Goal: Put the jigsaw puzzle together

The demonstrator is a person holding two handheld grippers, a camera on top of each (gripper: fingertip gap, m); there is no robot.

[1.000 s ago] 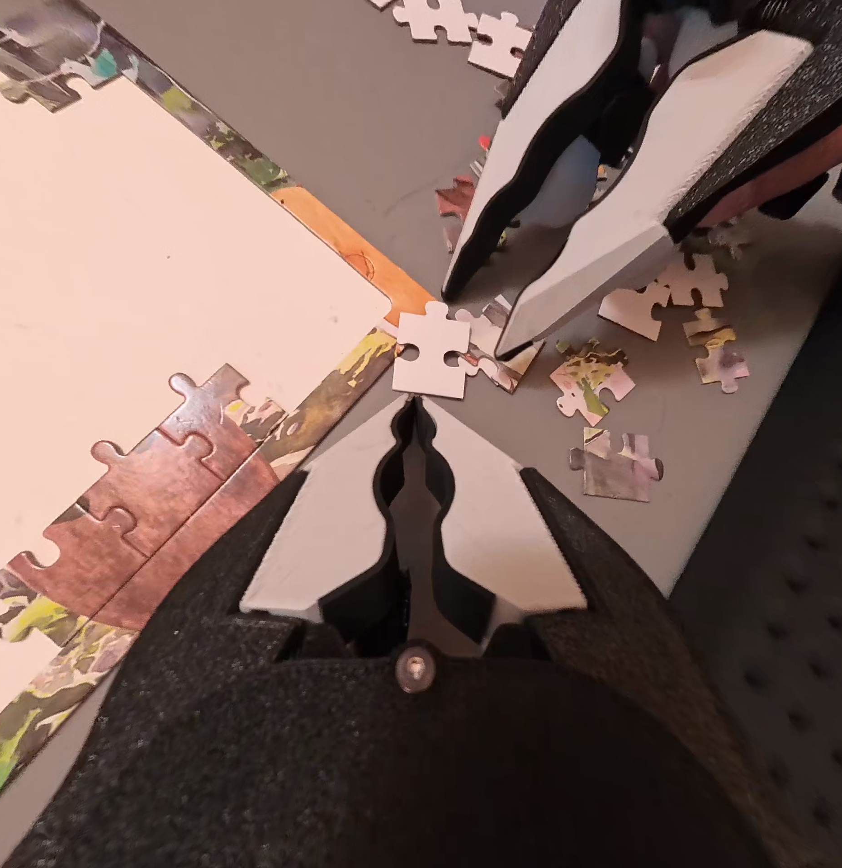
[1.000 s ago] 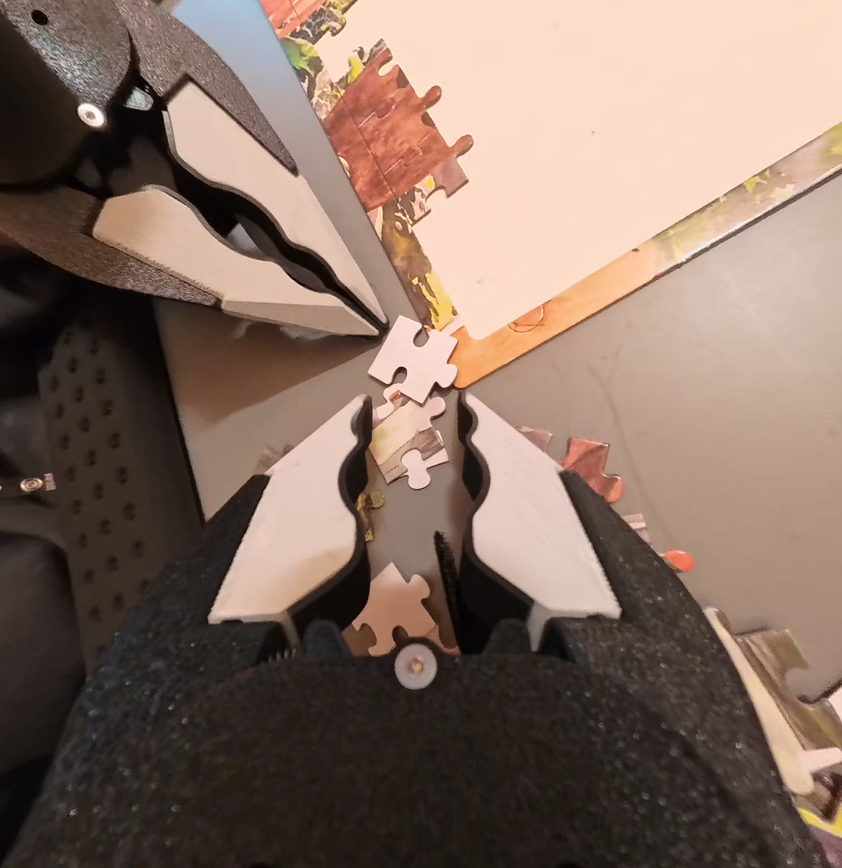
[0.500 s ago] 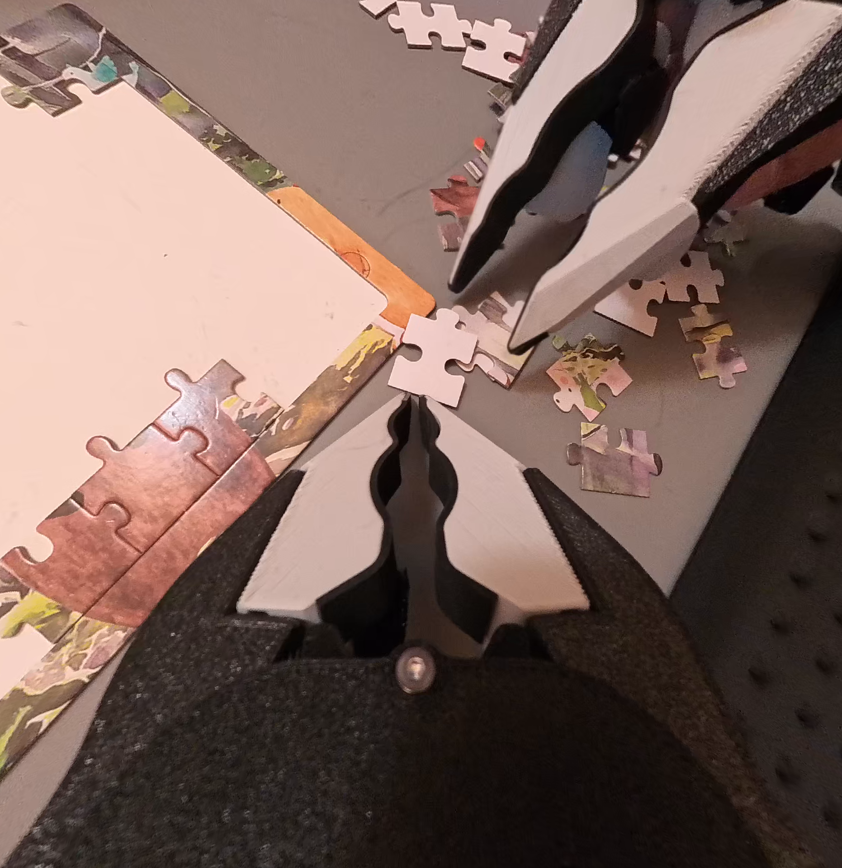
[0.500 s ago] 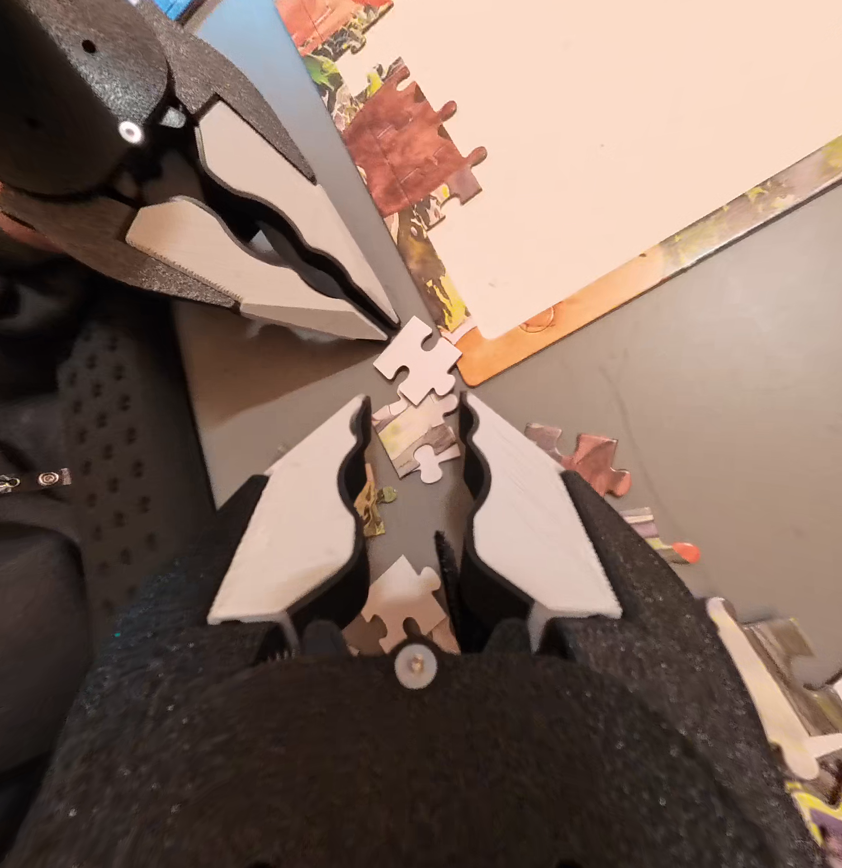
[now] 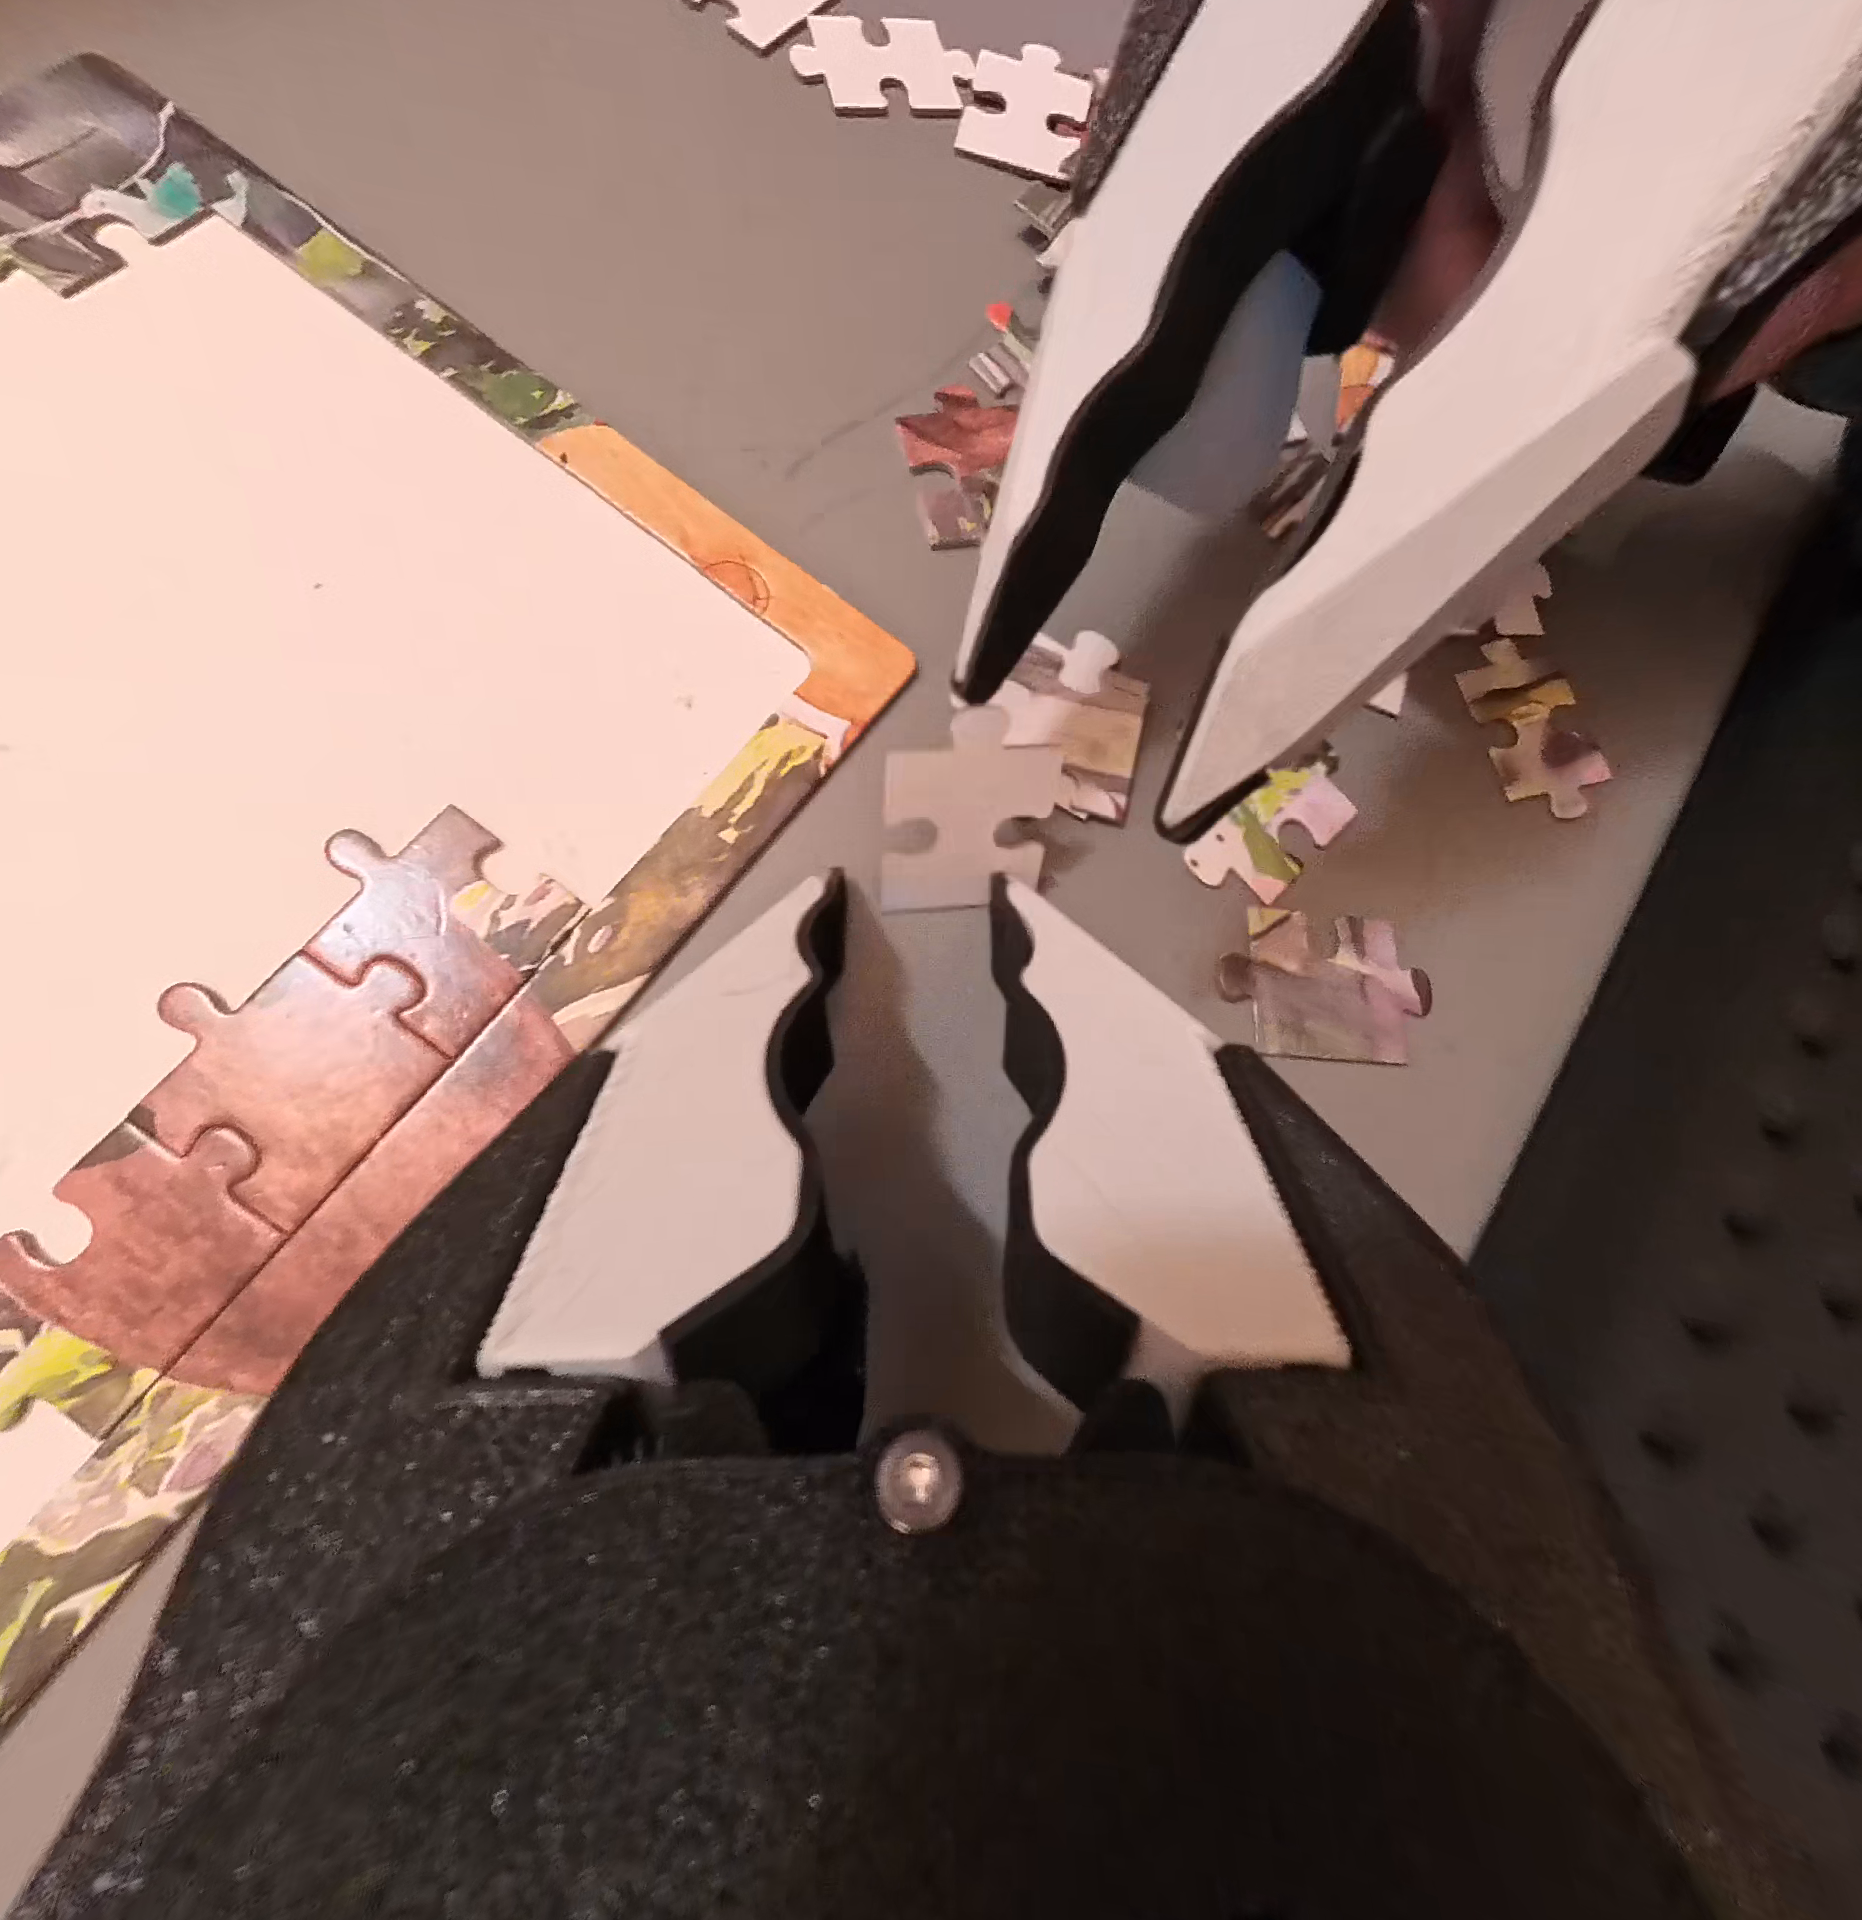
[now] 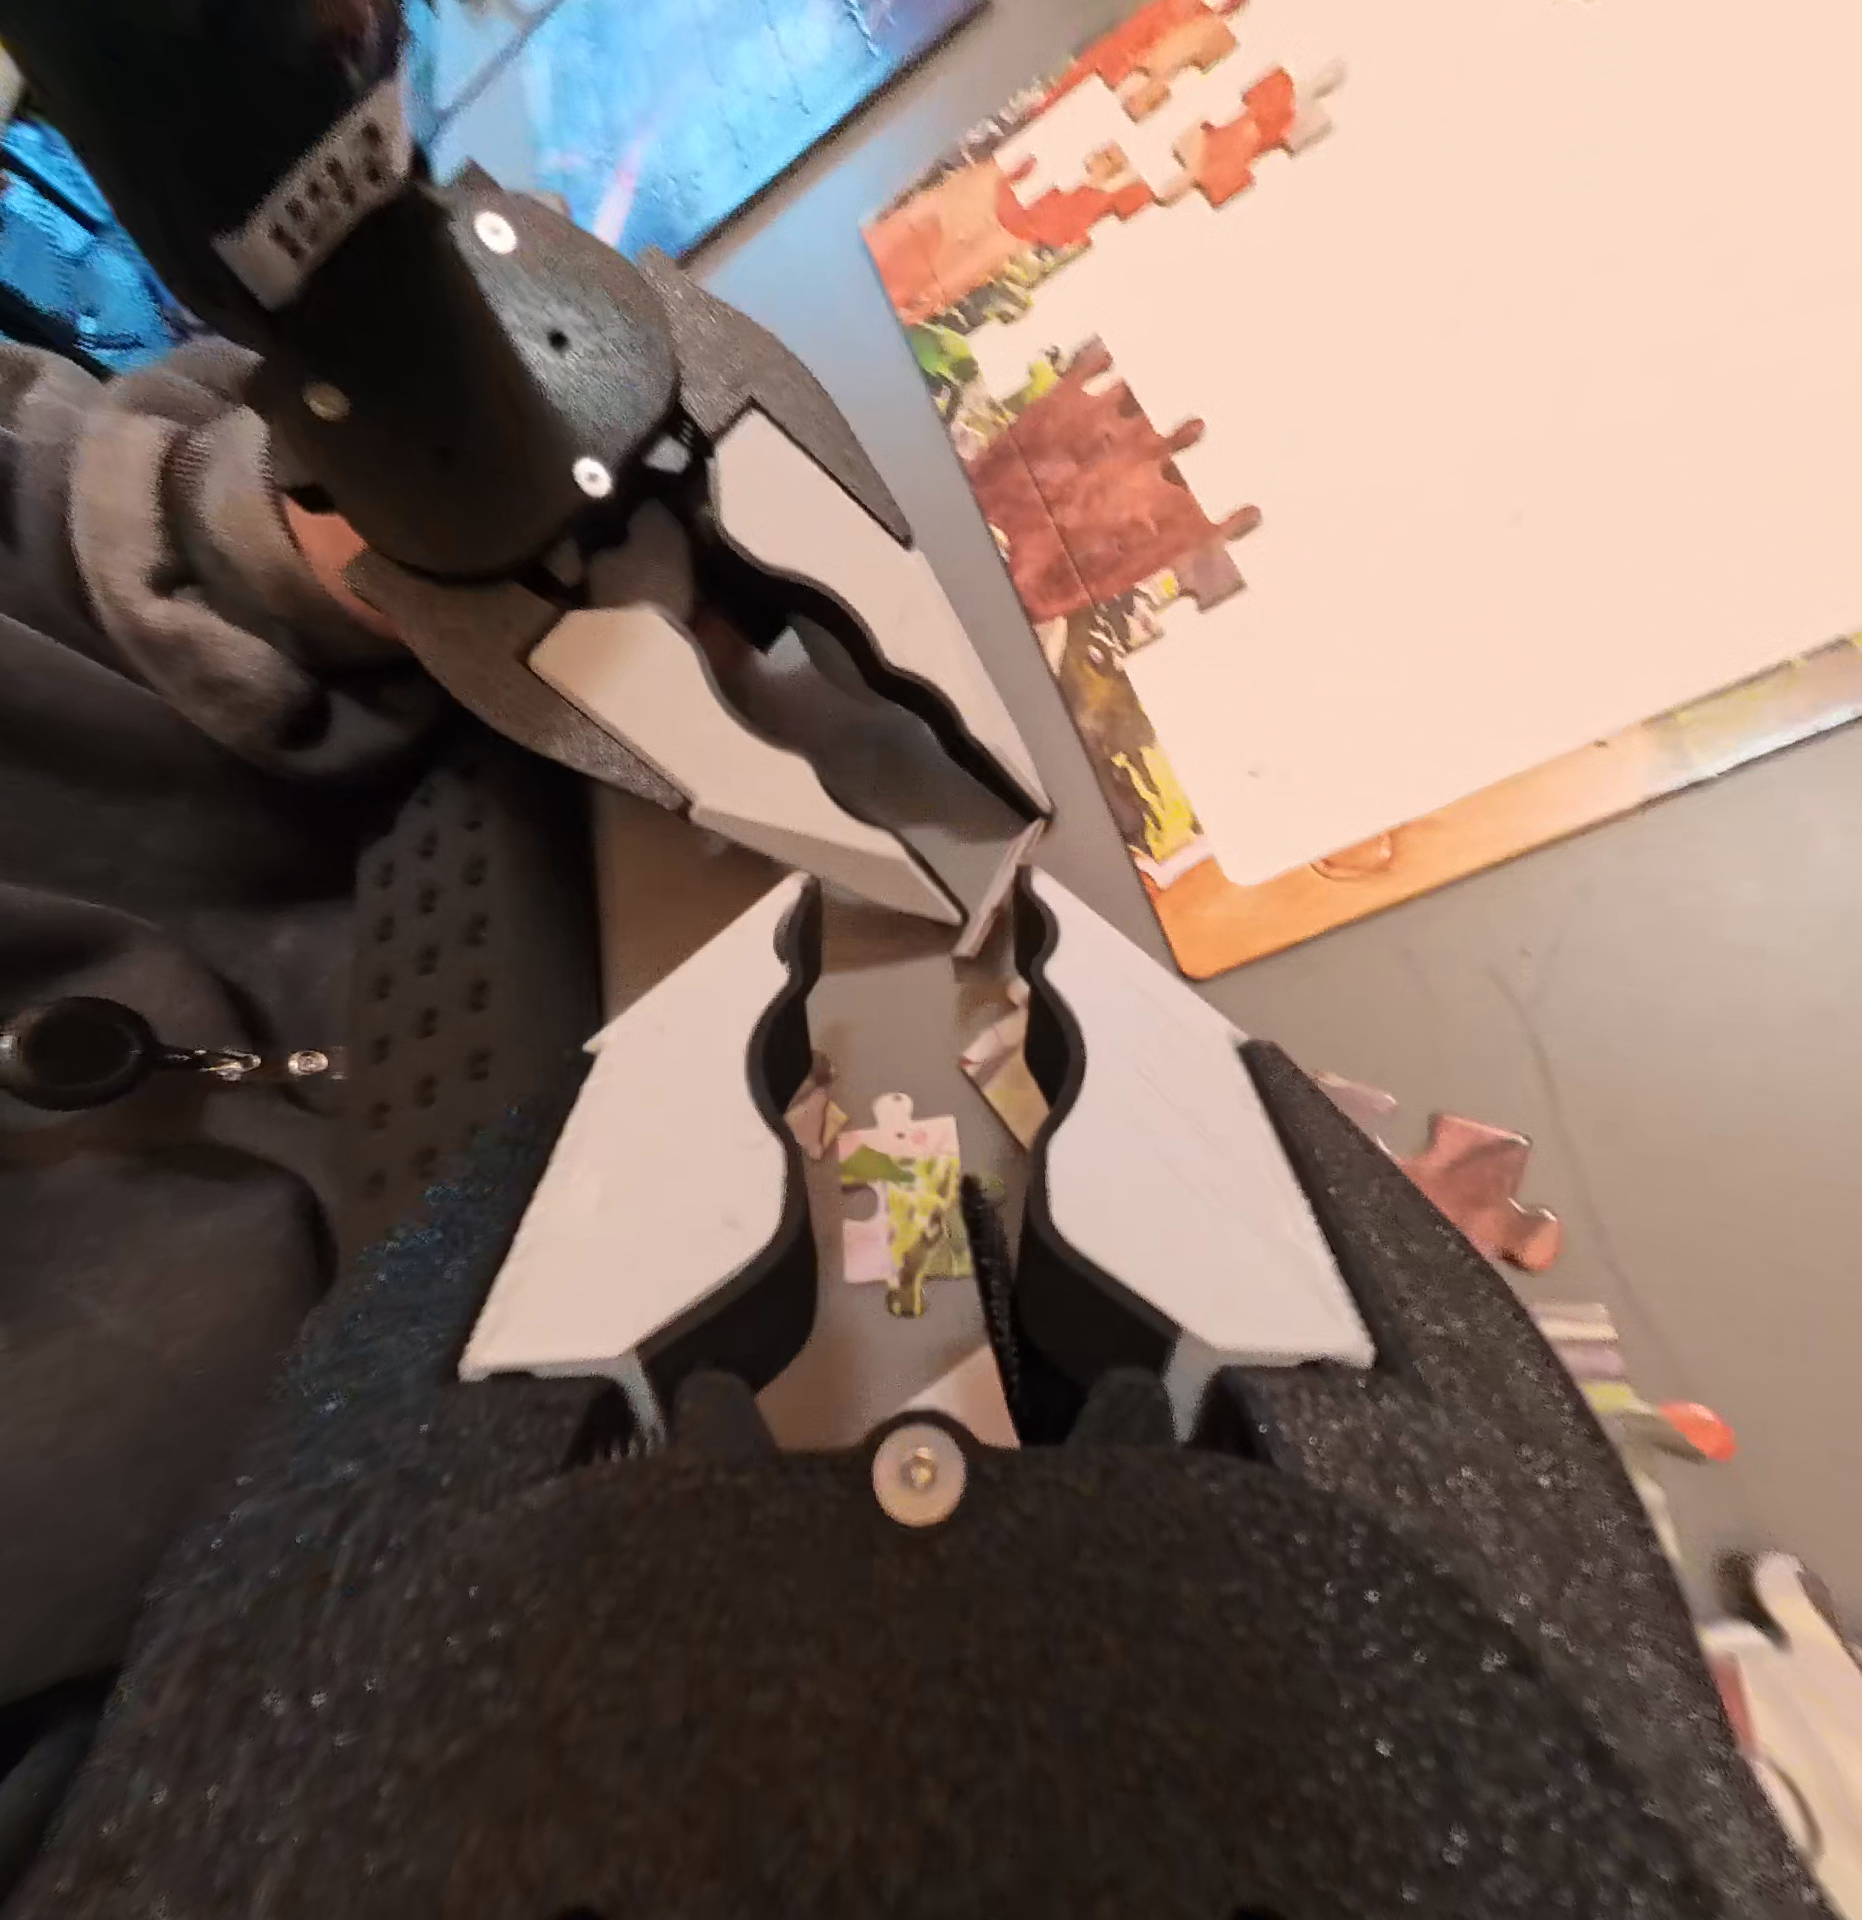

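A matte grey table [image 5: 698, 239] fills most of both views under warm, yellowish light. Along its near edge runs a dark foam mat [image 5: 1737, 1195] dotted with rows of small round dimples. Past the table's far corner, in the right wrist view, lies a bright blue surface [image 6: 698, 94], blurred.

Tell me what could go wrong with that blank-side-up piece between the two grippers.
1. The white piece sits at the tips of the open left gripper and open right gripper. Neither clamps it, so it may slip away or land blank side up.
2. It lies against a printed piece, which could get dragged along.
3. The puzzle frame corner is close; a bump might shift it.
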